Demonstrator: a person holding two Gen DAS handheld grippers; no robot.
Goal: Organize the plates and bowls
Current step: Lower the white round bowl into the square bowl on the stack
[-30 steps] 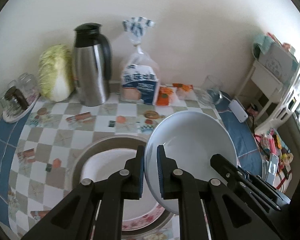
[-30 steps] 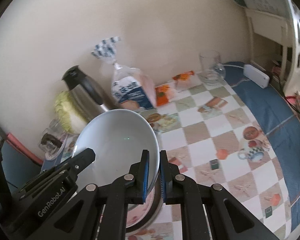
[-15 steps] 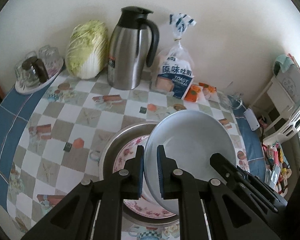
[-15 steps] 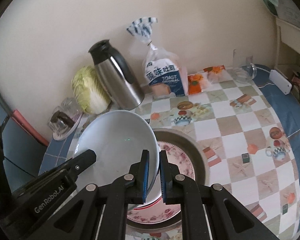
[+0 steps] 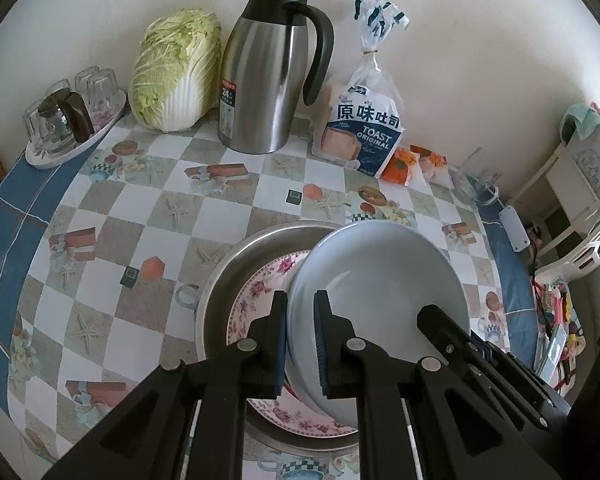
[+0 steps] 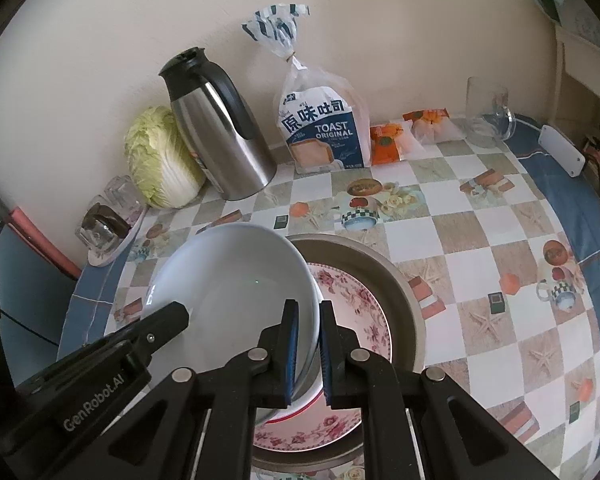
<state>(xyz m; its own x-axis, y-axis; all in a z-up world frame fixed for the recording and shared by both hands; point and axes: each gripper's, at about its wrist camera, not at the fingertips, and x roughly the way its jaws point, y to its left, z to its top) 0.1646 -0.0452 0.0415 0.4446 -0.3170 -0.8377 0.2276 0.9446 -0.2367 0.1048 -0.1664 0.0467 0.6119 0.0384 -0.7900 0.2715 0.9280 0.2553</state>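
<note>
A pale grey bowl [image 5: 380,280] is held by both grippers. My left gripper [image 5: 301,336] is shut on its left rim. My right gripper [image 6: 308,344] is shut on its right rim; the bowl also shows in the right wrist view [image 6: 228,280]. The bowl hangs tilted just above a floral plate [image 5: 260,292] that lies in a round metal tray [image 5: 228,272]. The plate [image 6: 352,296] and tray [image 6: 400,280] also show in the right wrist view. Much of the plate is hidden by the bowl.
Along the wall stand a cabbage [image 5: 176,68], a steel thermos jug [image 5: 268,72], a toast bag [image 5: 364,120], orange snack packs [image 5: 404,164] and a glass mug [image 6: 486,114]. A dish with glasses [image 5: 68,120] sits far left. A white shelf [image 5: 580,184] stands right.
Both grippers have carried the bowl back and down over the tray. The floral plate now shows more fully under it, and more of the table is in view.
</note>
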